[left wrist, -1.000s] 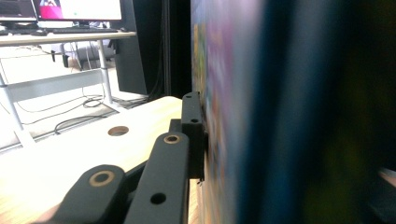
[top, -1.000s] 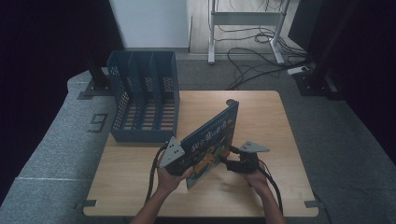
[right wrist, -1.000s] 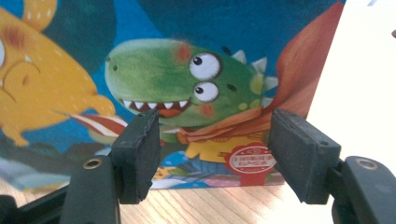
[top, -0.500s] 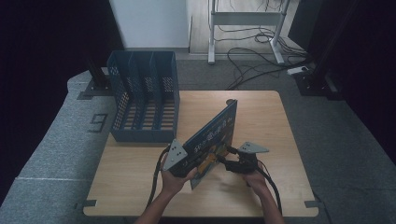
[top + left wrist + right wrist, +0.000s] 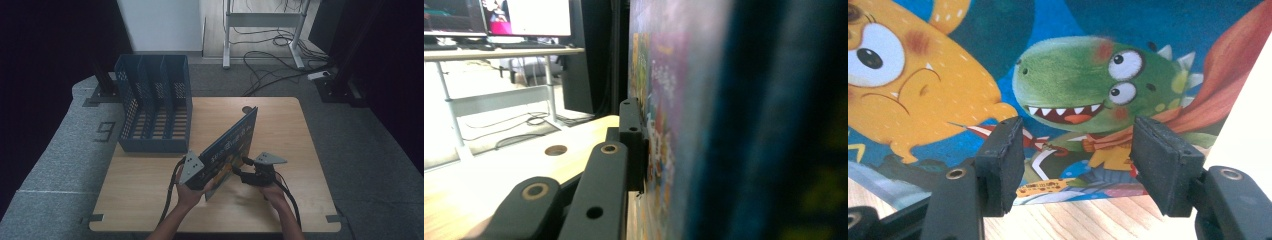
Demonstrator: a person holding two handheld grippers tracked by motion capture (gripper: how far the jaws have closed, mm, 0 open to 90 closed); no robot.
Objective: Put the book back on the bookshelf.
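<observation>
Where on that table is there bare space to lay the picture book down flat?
The far right of the table, beyond the book, is bare wood up to a small round hole. The near left corner, in front of the blue file rack, is free too. Near the middle it is crowded: the left gripper and right gripper flank the book.

An office or lab: monitors (image 5: 499, 17) on desk (image 5: 494, 52), floor cables (image 5: 270, 55).

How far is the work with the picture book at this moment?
Done: the picture book stands tilted on its lower edge on the table. In hand: the left tool is shut on its near end, and the right tool faces the cover with jaws open. Left, probably: moving it into the blue file rack, whose slots look empty.
</observation>
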